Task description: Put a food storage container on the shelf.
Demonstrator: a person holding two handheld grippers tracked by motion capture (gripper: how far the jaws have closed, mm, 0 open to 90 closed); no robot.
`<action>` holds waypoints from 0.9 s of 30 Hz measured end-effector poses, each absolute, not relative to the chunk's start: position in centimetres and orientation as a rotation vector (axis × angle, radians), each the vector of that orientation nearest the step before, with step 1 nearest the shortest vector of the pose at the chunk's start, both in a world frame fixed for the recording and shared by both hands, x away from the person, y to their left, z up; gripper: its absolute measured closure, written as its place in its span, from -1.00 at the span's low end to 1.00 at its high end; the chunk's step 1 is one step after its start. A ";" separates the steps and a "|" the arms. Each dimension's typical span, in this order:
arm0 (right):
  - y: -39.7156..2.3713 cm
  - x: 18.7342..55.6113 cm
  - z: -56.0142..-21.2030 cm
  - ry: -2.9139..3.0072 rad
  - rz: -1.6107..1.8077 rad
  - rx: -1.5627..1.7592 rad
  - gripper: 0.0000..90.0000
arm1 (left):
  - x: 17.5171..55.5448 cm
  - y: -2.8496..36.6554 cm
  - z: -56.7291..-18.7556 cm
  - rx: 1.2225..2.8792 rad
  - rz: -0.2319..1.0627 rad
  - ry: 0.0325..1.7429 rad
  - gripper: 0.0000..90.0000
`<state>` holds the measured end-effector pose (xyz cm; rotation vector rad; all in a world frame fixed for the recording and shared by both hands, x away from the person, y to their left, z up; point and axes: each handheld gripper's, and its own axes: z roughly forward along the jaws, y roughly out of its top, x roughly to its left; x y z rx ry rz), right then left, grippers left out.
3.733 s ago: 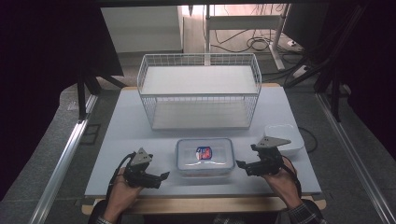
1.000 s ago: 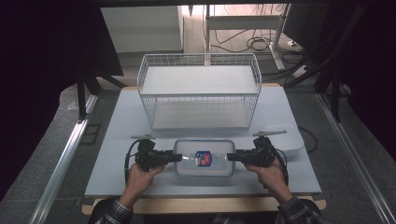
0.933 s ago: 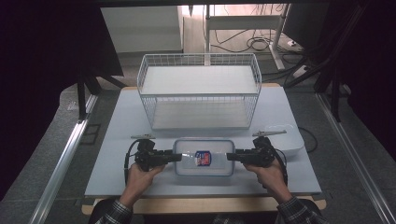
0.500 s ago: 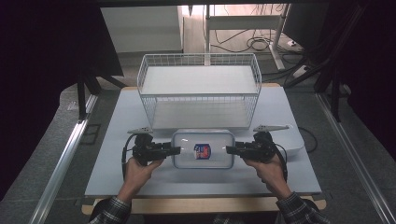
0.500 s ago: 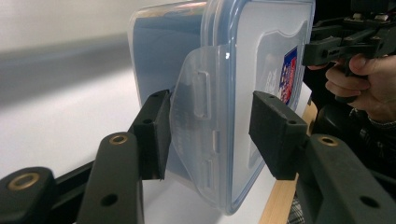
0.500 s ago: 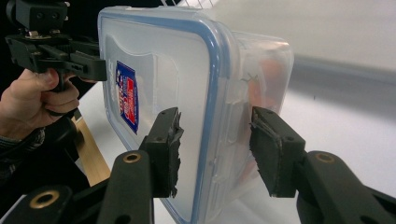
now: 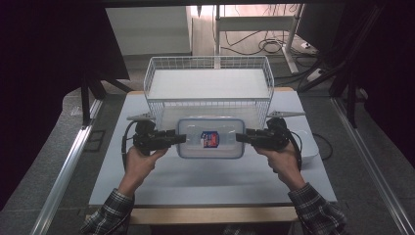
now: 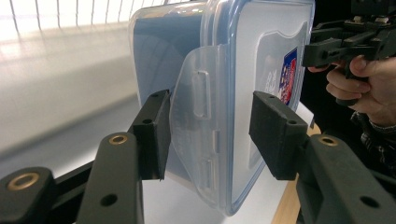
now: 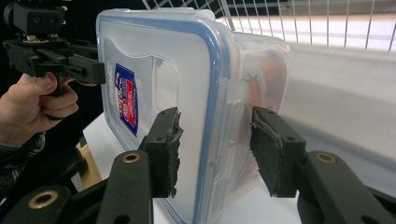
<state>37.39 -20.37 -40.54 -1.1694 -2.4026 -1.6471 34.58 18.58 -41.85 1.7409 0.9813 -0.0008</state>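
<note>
2 claws pinch the lidded plastic container (image 7: 211, 138) by its short ends, left claw (image 7: 177, 139) and right claw (image 7: 243, 137), just before the wire basket (image 7: 209, 88); keep both level and matched, squeezing evenly.

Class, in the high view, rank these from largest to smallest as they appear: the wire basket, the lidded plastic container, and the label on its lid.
1. wire basket, clearly the largest.
2. lidded plastic container, held between the left gripper and right gripper.
3. label, a small patch on the lid.
</note>
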 end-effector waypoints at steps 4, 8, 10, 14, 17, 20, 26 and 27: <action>-20.1 38.2 -38.9 -2.410 -1.661 -1.154 0.19 | 35.3 18.8 -40.3 1.732 0.013 0.974 0.10; -19.8 39.0 -37.2 -2.423 -1.682 -1.140 0.19 | 36.0 19.1 -38.8 1.723 0.022 0.966 0.10; -19.7 39.4 -36.3 -2.430 -1.694 -1.135 0.19 | 36.5 19.3 -37.9 1.720 0.028 0.961 0.10; -19.3 40.4 -34.5 -2.439 -1.713 -1.125 0.19 | 37.4 19.6 -36.2 1.701 0.043 0.961 0.10; -19.0 41.2 -33.4 -2.438 -1.723 -1.126 0.19 | 38.0 19.8 -35.5 1.694 0.049 0.959 0.10; -18.8 41.7 -32.7 -2.437 -1.727 -1.127 0.19 | 39.0 20.1 -34.4 1.691 0.052 0.953 0.10; -18.4 43.5 -30.6 -2.449 -1.746 -1.121 0.19 | 40.6 20.5 -32.7 1.684 0.053 0.948 0.10; -18.4 43.5 -30.6 -2.449 -1.746 -1.121 0.19 | 40.6 20.5 -32.7 1.684 0.053 0.948 0.10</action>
